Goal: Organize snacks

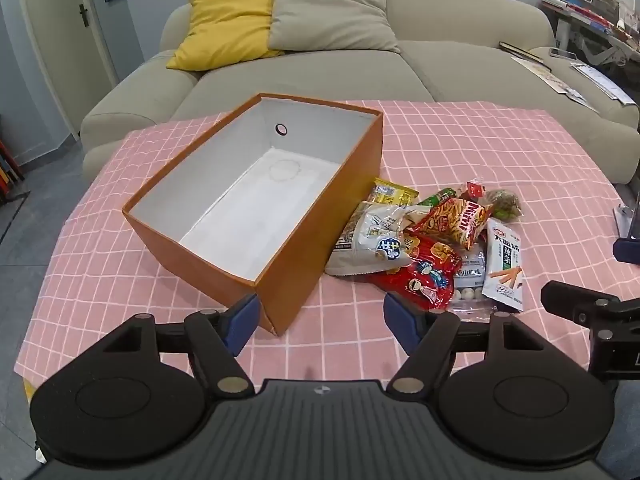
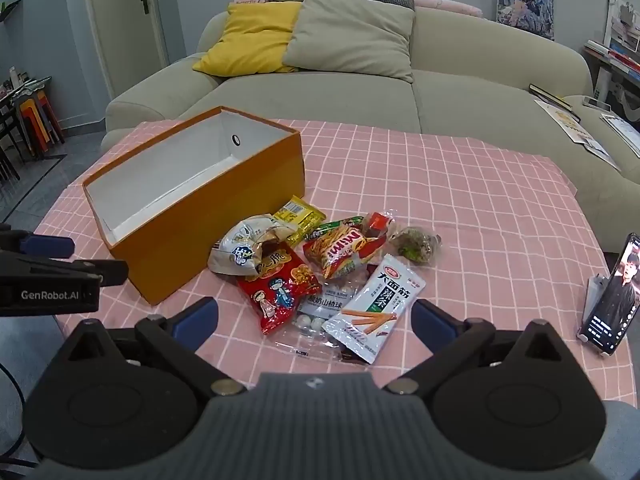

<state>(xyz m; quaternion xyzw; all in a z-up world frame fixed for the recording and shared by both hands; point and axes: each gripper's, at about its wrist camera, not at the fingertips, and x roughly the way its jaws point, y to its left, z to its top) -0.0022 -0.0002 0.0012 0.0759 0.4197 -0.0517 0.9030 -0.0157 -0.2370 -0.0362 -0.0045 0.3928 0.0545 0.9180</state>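
Both claws hang wide apart with nothing between their blue pads: the right claw (image 2: 314, 322) hovers just short of the white spicy-strip packet (image 2: 370, 308), and the left claw (image 1: 320, 326) sits near the closest corner of the orange box (image 1: 296, 252). That box stands empty on the pink checked surface (image 1: 460, 140), with the snack pile (image 2: 304, 264) heaped just beside its right wall. No packet looks moved yet, so sorting seems to be at its start. Next, the right claw likely needs to drop onto the nearest packet, pinch it, and carry it over the box wall.
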